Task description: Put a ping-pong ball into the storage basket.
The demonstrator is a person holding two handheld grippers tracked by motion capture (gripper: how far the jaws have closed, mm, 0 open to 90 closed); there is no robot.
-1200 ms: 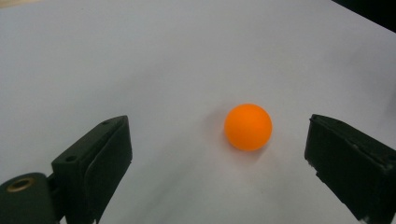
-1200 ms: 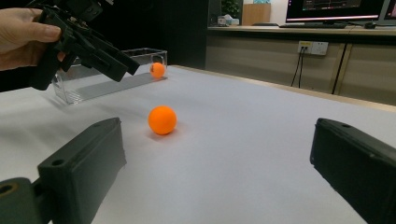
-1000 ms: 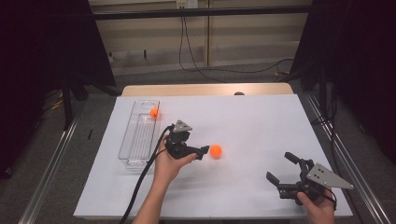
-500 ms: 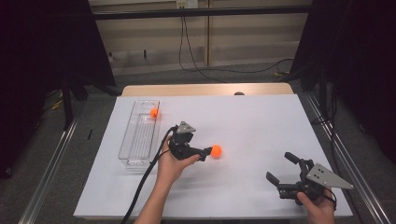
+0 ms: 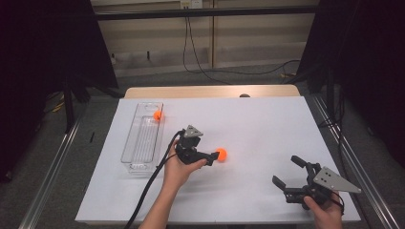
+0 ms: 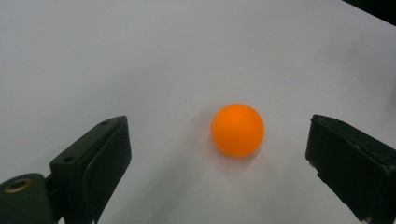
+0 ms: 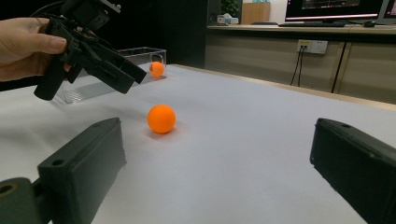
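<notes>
An orange ball [image 5: 221, 154] lies loose on the white table [image 5: 258, 124]. My left gripper [image 5: 210, 157] hovers just left of it, jaws open and pointing at it. In the left gripper view the ball [image 6: 237, 129] rests on the table ahead, between the lines of the two spread jaws of the gripper [image 6: 218, 120], untouched. My right gripper [image 5: 286, 170] is open near the front right and holds nothing. Its own view has the ball [image 7: 161, 118] ahead of the open right gripper [image 7: 217, 126], with the left gripper [image 7: 130, 81] raised above the table behind it.
A clear long tray [image 5: 143, 138] stands at the left of the table with a second orange ball [image 5: 157, 115] at its far end. The tray [image 7: 93, 86] and that ball [image 7: 157, 69] also appear beyond the left gripper. Black cable trails off the front edge.
My left gripper has crept slightly right toward the ball. The ball and the right gripper have stayed put.
</notes>
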